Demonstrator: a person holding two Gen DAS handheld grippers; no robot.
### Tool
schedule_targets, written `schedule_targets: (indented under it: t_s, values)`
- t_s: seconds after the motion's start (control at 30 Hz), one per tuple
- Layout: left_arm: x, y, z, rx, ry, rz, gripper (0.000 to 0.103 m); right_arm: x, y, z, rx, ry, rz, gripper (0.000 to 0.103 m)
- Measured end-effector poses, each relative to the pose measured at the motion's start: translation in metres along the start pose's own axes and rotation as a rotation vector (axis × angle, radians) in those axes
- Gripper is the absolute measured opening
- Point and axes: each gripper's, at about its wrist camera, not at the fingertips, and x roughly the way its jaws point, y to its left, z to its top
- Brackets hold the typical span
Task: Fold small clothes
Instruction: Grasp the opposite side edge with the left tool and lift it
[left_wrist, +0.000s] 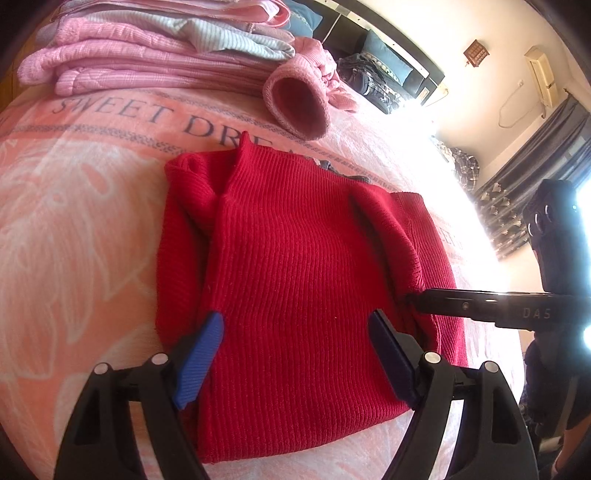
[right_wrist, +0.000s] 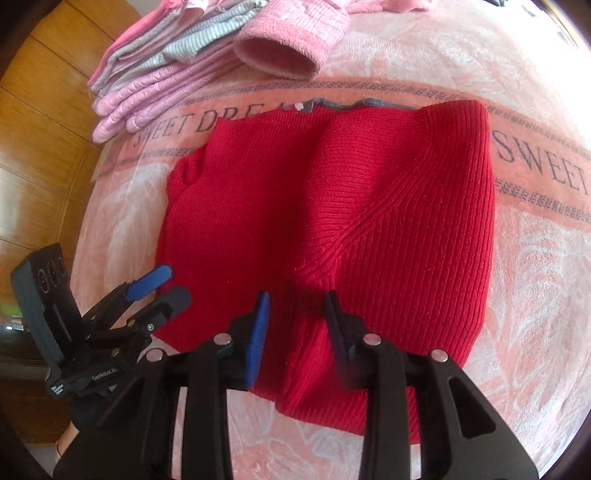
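A red ribbed sweater (left_wrist: 295, 236) lies flat on the pink blanket (left_wrist: 74, 221), both sleeves folded in over the body. My left gripper (left_wrist: 297, 343) is open wide, low over the near hem, one blue pad (left_wrist: 201, 358) at the left folded edge. In the right wrist view the sweater (right_wrist: 369, 192) fills the middle. My right gripper (right_wrist: 299, 325) is open more narrowly at the near edge, with red fabric lying between its fingers. From the left wrist view the right gripper (left_wrist: 417, 299) touches the sweater's right side. The left gripper (right_wrist: 162, 286) shows at the sweater's left corner.
A stack of folded pink and striped clothes (left_wrist: 140, 48) sits at the far end of the blanket, with a pink fleece cuff (left_wrist: 299, 103) lying open beside it. Wooden panelling (right_wrist: 33, 129) borders the bed on the left. Dark curtains (left_wrist: 535, 177) hang at the right.
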Motion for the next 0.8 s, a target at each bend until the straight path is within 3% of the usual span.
schedule_targets:
  t_s: [0.13,0.27,0.33,0.53,0.6,0.73,0.77,0.8]
  values:
    - [-0.008,0.001,0.005,-0.05,-0.014,-0.027,0.081,-0.018,0.001,-0.024,-0.056,-0.007,0.005,0.033]
    - [-0.016,-0.002,0.013,-0.09,-0.034,-0.064,0.081,-0.017,0.013,-0.055,-0.164,-0.007,-0.029,0.049]
    - [-0.018,-0.005,0.015,-0.1,-0.037,-0.078,0.081,-0.009,0.022,-0.068,-0.216,0.002,-0.045,0.051]
    - [-0.014,-0.01,0.019,-0.107,-0.03,-0.092,0.081,0.021,0.036,-0.083,-0.315,0.011,-0.188,0.06]
    - [-0.01,-0.011,0.019,-0.109,-0.022,-0.094,0.081,0.029,0.033,-0.083,-0.33,0.013,-0.234,0.057]
    - [-0.004,-0.015,0.017,-0.118,-0.008,-0.113,0.081,0.031,0.016,-0.077,-0.297,0.004,-0.203,0.031]
    - [-0.003,-0.017,0.017,-0.121,-0.005,-0.121,0.081,0.027,0.011,-0.075,-0.283,0.002,-0.182,0.018]
    - [-0.001,-0.019,0.018,-0.124,-0.001,-0.132,0.081,0.023,0.005,-0.073,-0.267,0.002,-0.163,0.015]
